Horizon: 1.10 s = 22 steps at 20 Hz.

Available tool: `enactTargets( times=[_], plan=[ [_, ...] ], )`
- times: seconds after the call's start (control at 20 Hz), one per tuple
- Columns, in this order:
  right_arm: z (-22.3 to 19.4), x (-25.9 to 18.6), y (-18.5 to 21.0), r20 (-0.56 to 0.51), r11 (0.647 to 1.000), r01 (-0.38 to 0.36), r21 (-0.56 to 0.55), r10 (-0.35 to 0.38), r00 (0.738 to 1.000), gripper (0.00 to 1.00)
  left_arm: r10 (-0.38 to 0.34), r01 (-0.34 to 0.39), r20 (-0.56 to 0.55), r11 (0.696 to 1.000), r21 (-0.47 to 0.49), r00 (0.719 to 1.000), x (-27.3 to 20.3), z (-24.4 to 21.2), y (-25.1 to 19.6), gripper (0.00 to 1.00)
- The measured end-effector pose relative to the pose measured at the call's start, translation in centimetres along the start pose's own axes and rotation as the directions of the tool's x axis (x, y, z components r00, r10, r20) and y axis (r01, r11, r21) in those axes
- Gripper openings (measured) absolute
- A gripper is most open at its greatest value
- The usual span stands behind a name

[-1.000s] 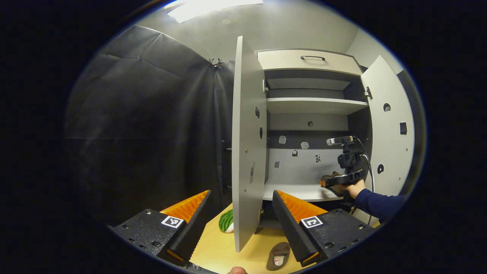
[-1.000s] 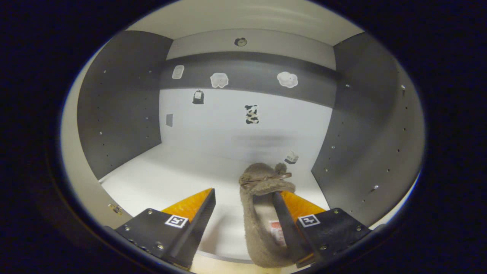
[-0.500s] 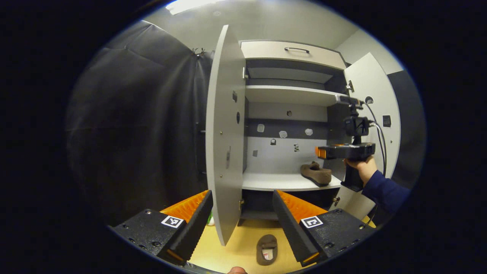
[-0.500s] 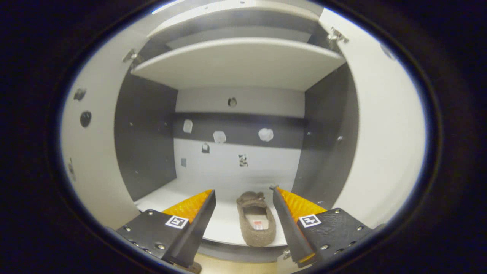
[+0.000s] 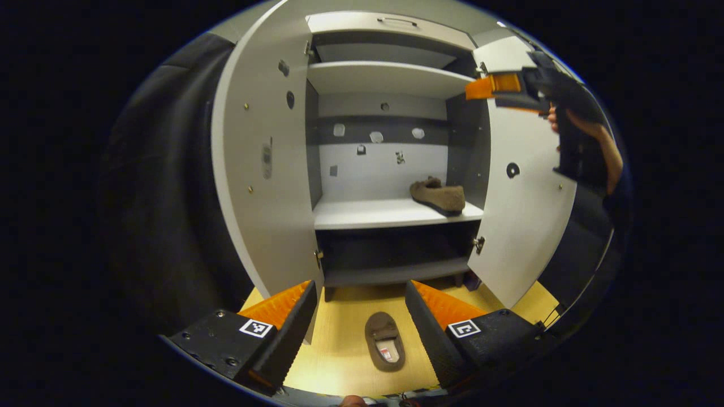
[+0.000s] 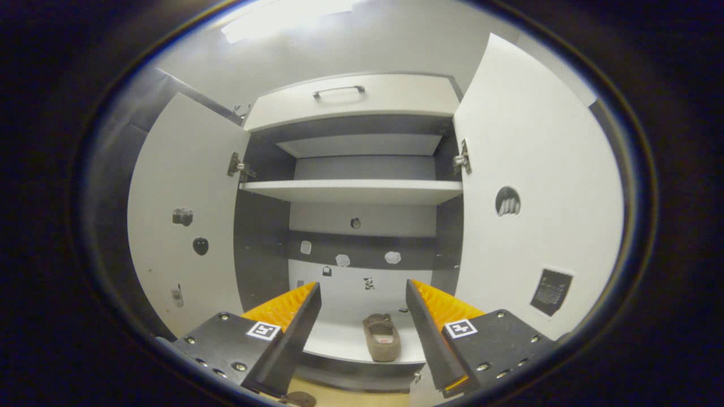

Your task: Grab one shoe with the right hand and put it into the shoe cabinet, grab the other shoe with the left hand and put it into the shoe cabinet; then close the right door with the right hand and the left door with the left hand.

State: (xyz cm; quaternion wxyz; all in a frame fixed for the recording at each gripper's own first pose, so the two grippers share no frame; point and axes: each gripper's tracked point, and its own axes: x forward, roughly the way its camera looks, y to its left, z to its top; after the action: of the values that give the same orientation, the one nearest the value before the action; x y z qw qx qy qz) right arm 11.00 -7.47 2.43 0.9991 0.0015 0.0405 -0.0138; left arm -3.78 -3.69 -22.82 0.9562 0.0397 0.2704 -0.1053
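Backed away from the shelved shoe [image 6: 382, 338], right gripper [image 6: 363, 294] gapes empty; left gripper [image 5: 360, 294] gapes above floor shoe [image 5: 384, 341].

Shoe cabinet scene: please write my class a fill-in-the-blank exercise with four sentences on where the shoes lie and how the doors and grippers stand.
1. One brown shoe lies on a ____ inside the shoe cabinet.
2. The other shoe lies on the ____ in front of the cabinet.
3. The left door and the right door both stand ____.
4. The fingers of the left hand-held gripper are ____ and hold nothing.

Missing words: shelf; floor; open; apart
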Motion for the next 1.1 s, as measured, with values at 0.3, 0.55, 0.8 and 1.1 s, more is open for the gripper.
enactTargets(
  times=[0.3, 0.55, 0.8, 1.1],
  plan=[
    [4.6, -4.6, -1.7, 0.065, 0.999, 0.047, -0.018, -0.046, 0.997, 0.9, -0.066, 0.059, -0.244, 0.998, -0.038, 0.968, 4.7, -9.6, -0.4, 0.97],
    [7.0, -7.8, -3.9, 0.104, 0.993, 0.119, -0.026, -0.115, 0.988, 0.9, -0.145, 0.107, -0.452, 0.988, -0.107, 0.88, 8.2, -17.6, -1.0, 0.98],
    [7.2, -9.6, -5.9, 0.118, 0.978, 0.199, -0.065, -0.19, 0.975, 0.9, -0.198, 0.135, -0.596, 0.98, -0.149, 0.778, 11.2, -23.7, -1.5, 0.92],
    [7.0, -11.5, -8.3, 0.109, 0.955, 0.284, -0.091, -0.274, 0.956, 0.9, -0.181, 0.076, -0.711, 0.981, -0.177, 0.679, 13.4, -29.3, -0.9, 0.79]
  ],
)
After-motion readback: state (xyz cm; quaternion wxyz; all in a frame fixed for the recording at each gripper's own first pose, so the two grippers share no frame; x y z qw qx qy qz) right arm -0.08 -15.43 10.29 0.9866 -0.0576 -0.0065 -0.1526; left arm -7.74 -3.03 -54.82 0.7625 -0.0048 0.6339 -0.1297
